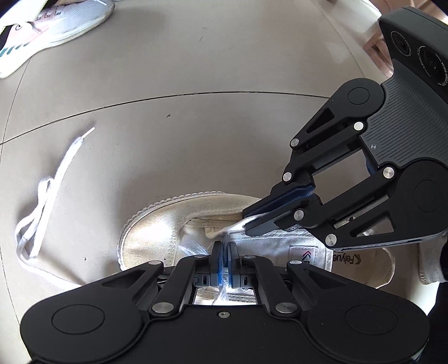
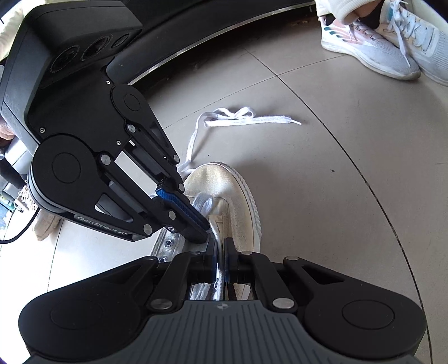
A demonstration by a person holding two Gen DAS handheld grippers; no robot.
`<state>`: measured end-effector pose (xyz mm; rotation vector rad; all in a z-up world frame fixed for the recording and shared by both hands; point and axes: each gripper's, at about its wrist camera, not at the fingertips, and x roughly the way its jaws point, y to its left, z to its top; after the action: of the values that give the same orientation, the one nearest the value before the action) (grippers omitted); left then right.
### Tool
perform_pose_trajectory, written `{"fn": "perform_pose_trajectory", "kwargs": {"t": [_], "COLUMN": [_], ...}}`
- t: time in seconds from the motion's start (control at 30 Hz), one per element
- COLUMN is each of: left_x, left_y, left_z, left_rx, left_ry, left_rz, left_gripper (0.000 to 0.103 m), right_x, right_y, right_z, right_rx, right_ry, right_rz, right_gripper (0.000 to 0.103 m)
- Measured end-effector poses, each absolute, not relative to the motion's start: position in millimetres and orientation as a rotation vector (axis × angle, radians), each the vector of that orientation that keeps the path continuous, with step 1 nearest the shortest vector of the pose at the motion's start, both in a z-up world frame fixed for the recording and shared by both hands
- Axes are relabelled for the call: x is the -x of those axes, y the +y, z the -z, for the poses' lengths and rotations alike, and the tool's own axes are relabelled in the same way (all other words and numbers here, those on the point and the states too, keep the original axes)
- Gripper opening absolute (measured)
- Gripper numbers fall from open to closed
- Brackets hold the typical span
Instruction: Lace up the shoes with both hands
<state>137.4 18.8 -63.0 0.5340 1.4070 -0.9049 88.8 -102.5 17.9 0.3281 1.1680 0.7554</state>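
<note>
A cream canvas shoe (image 1: 156, 224) lies on the tiled floor, toe pointing away; it also shows in the right wrist view (image 2: 238, 196). Its white lace (image 1: 44, 196) trails loose over the floor to the left, also seen in the right wrist view (image 2: 238, 117). My left gripper (image 1: 224, 252) is shut on a strand of the lace above the shoe's tongue. My right gripper (image 1: 246, 224) comes in from the right, shut on the same lace strand close by. In the right wrist view my right gripper (image 2: 221, 252) pinches the lace, and the left gripper (image 2: 205, 233) touches it from the left.
A person's white sneakers (image 2: 392, 44) stand on the floor at the far side, one also in the left wrist view (image 1: 56, 25). A dark curved base with a metal rim (image 2: 224, 36) runs along the back. A beige shoe (image 2: 44, 224) sits at the left.
</note>
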Motion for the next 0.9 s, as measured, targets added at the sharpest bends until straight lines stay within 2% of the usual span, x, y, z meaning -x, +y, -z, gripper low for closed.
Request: {"fn": "perform_pose_trajectory", "kwargs": {"t": [0.3,0.4,0.43,0.5,0.57,0.67,0.7,0.73,0.9], "left_x": [-117.7,-105.8,-101.8,-86.2,-77.6,-69.4,-69.0,-70.2,-78.5], "left_y": [22.8,27.4,28.9,30.5,27.6,21.4,20.5,20.9,20.3], "left_z": [52.5,49.4,48.4,36.8,30.1,25.4,27.3,31.7,40.1], "left_rx": [-0.508,-0.525,-0.531,-0.593,-0.656,-0.734,-0.742,-0.753,-0.791], "left_ry": [1.292,1.246,1.231,1.183,1.147,1.117,1.122,1.124,1.118], "left_rz": [0.906,0.911,0.913,0.934,0.94,0.968,0.978,0.965,0.929], "left_gripper": [0.001,0.007,0.019,0.033,0.033,0.025,0.011,0.007,0.008], "right_x": [-82.6,-81.0,-81.0,-80.9,-81.0,-80.4,-80.2,-80.2,-79.6], "right_y": [-96.4,-95.0,-94.9,-94.3,-94.4,-93.5,-92.9,-92.5,-91.1], "right_z": [-22.5,-23.8,-24.1,-24.5,-24.9,-25.4,-25.8,-26.1,-26.3], "right_rx": [-0.255,-0.245,-0.243,-0.235,-0.233,-0.223,-0.217,-0.214,-0.207], "right_ry": [1.145,1.141,1.141,1.14,1.143,1.14,1.139,1.138,1.135], "right_rz": [-0.77,-0.774,-0.774,-0.776,-0.777,-0.78,-0.781,-0.782,-0.781], "right_gripper": [0.004,0.006,0.006,0.007,0.007,0.007,0.007,0.007,0.008]}}
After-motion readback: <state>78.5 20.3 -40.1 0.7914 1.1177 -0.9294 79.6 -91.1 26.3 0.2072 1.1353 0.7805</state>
